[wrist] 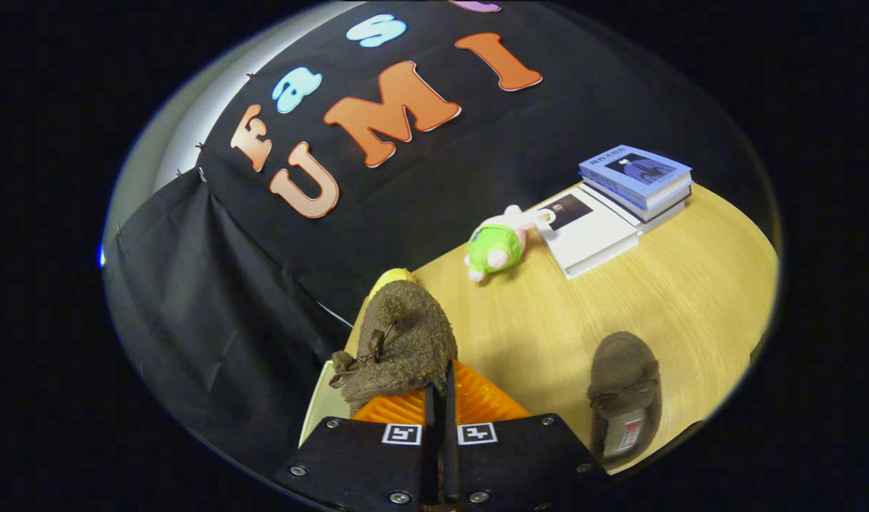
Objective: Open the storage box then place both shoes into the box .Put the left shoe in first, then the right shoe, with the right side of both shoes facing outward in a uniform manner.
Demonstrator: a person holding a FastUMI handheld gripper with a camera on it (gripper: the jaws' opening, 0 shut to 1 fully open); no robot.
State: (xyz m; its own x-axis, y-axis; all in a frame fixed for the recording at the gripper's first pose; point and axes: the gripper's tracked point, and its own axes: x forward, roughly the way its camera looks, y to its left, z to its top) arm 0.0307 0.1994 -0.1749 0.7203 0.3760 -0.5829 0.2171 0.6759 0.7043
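My gripper [439,398] is shut on a brown fuzzy shoe [406,341] with a small bow, holding it up off the table with its toe pointing away from me. An orange ribbed surface [488,402] of the shoe shows on both sides of the fingers. Below and to the left of the held shoe is the pale rim of the storage box [315,407], mostly hidden by the shoe and the gripper. The second brown shoe [623,391] lies on the wooden table [690,284] to the right of the fingers, opening upward.
Beyond the fingers lies a green and pink plush toy [497,245]. A stack of books [619,206] sits at the far right of the table. A yellow object [392,277] peeks out behind the held shoe. Black cloth walls the booth at the back and left.
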